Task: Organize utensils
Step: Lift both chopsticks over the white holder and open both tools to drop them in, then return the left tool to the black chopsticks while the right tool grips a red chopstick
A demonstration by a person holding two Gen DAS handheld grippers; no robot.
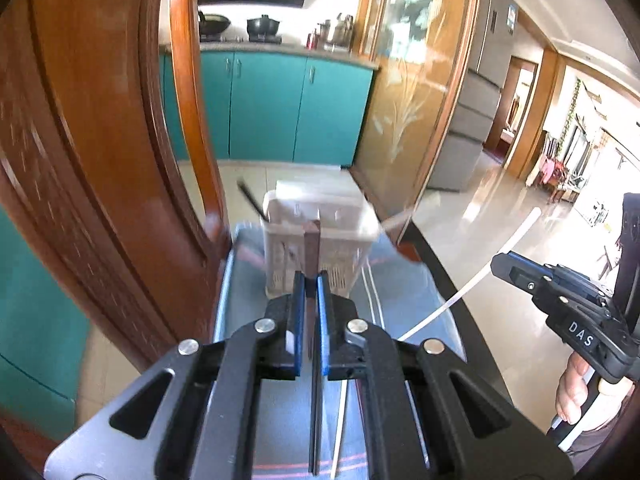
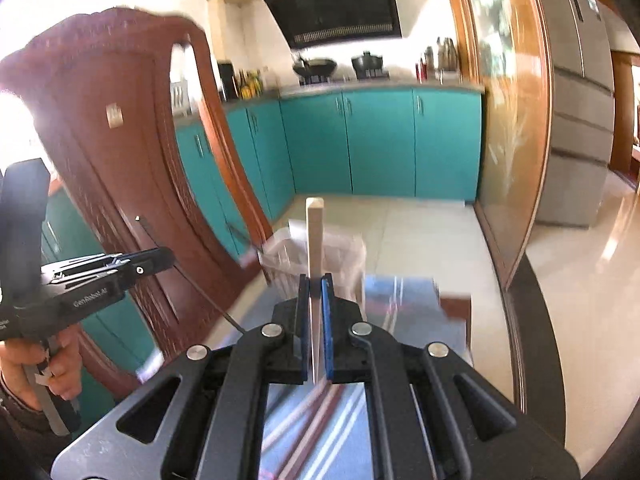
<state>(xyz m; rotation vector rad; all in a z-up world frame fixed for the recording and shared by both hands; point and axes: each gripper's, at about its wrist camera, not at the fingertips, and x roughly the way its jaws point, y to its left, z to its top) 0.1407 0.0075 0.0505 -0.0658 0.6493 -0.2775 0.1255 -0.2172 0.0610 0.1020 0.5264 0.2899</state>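
Glass tabletop point(image 2: 460, 344) carries my pale slotted utensil basket point(image 1: 320, 240) ahead. My left gripper point(image 1: 311, 280) is clamped on a dark chopstick point(image 1: 311, 248), my right gripper point(image 2: 316, 284) on a white chopstick point(image 2: 314, 232). Such thin grips could pivot, missing the basket's opening.

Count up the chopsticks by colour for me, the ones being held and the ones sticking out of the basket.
Dark: 2, the held dark chopstick in the left gripper and a blurred dark chopstick in the basket.
Light: 2, the held light chopstick in the right gripper and a blurred light chopstick in the basket.
Total: 4
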